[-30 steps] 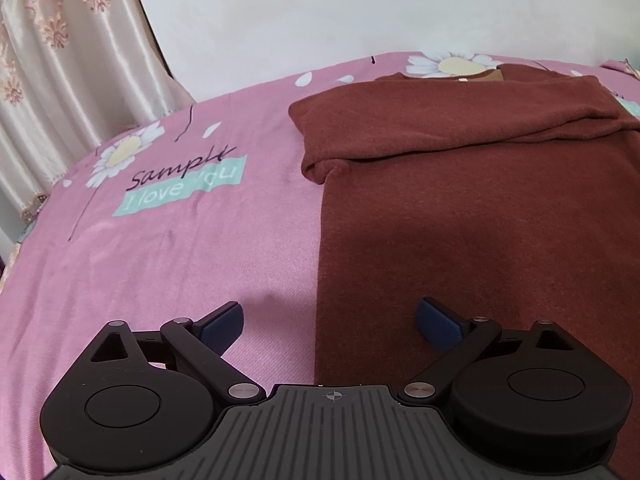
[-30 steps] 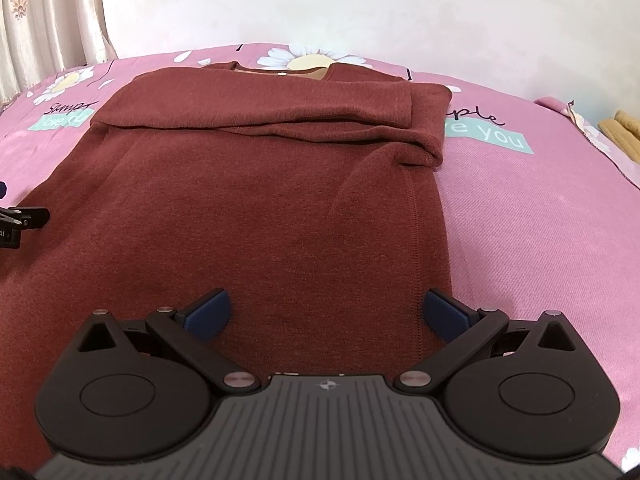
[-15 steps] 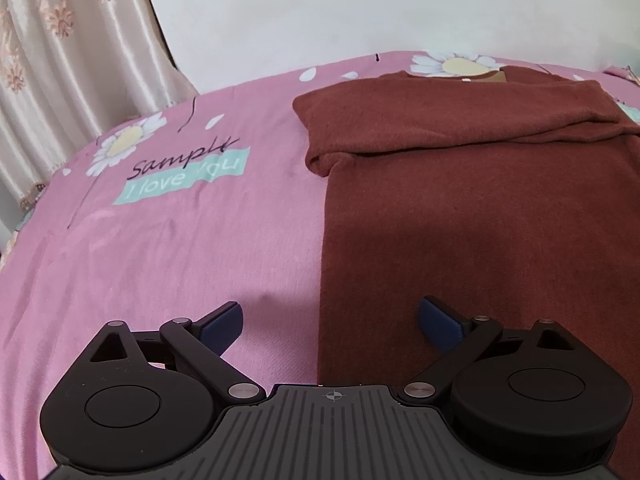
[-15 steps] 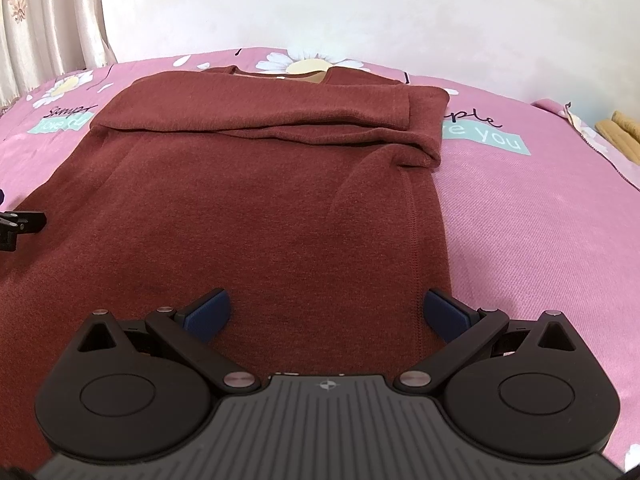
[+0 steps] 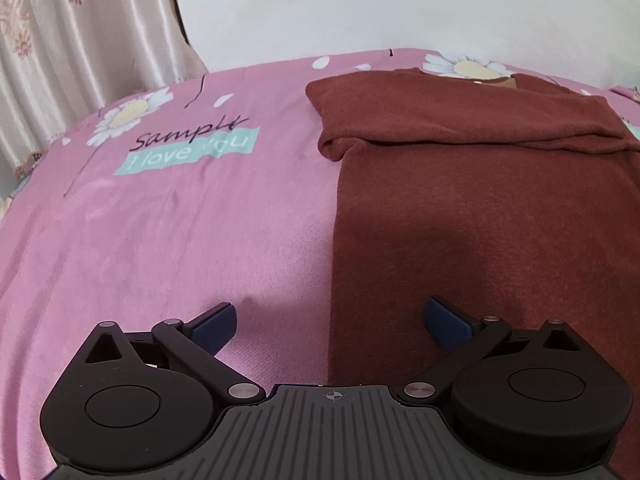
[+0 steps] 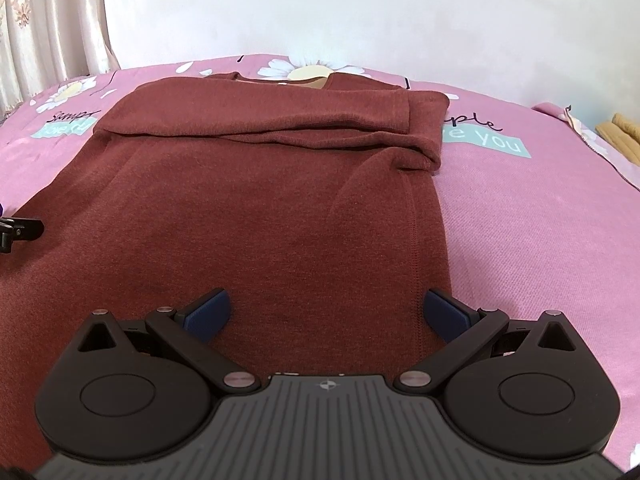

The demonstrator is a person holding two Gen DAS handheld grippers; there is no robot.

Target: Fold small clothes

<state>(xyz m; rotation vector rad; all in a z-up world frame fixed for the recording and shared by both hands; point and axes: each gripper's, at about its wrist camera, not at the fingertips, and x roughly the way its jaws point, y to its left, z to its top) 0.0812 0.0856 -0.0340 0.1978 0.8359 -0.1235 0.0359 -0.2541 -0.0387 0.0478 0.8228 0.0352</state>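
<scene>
Both grippers (image 5: 331, 318) (image 6: 326, 314) nearer sweater (image 6: 260, 200), jaws apart.

A pink daisy-print bedsheet (image 5: 160, 240) meets cream curtains (image 5: 80, 40) and white wall (image 6: 360, 8).

bed (image 6: 520, 216): pink daisy-print sheet | on it: rust-brown sweater (image 6: 260, 208), sleeves folded across

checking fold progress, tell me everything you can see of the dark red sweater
The dark red knit sweater lies flat on the pink flower-print bedsheet, neckline away from the cameras. Both sleeves are folded across the chest, forming a thick band with a rounded bulge at each end. The body below is smooth, with a stitched seam near its right edge. The open left tongs straddle its left edge; the open right tongs hang over its right part.
</scene>
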